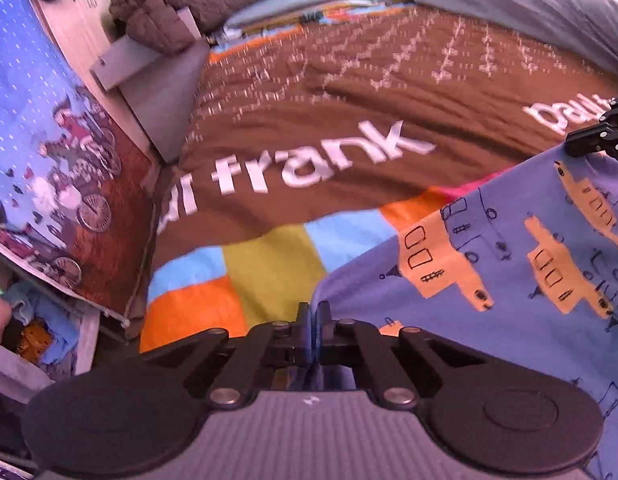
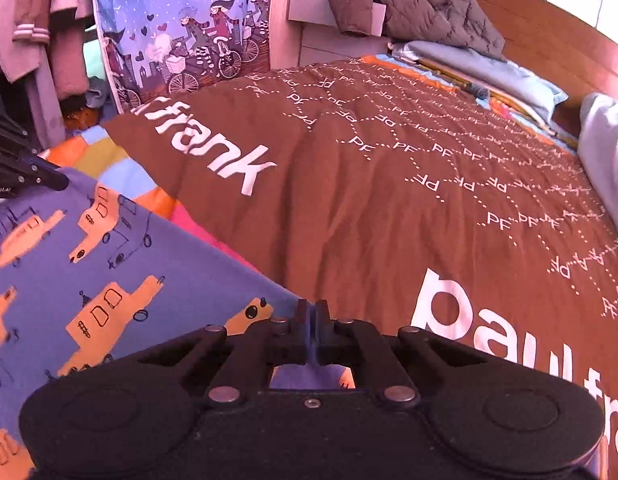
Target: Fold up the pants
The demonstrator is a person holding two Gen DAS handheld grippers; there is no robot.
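The pants point(image 1: 489, 264) are purple-blue with orange vehicle prints and lie stretched over the bed between the two grippers. My left gripper point(image 1: 314, 312) is shut on the pants' left edge. My right gripper point(image 2: 312, 312) is shut on the pants point(image 2: 89, 280) at their right corner. The right gripper also shows at the right edge of the left wrist view point(image 1: 601, 136), and the left gripper at the left edge of the right wrist view point(image 2: 25, 168).
A brown "paul frank" duvet point(image 2: 389, 184) covers the bed, with a colourful patchwork strip point(image 1: 245, 272) under it. A grey puffer jacket point(image 2: 413, 4) and pillows point(image 2: 489, 68) lie at the headboard. A printed curtain point(image 2: 177, 28) and hanging clothes point(image 2: 41, 24) stand beside the bed.
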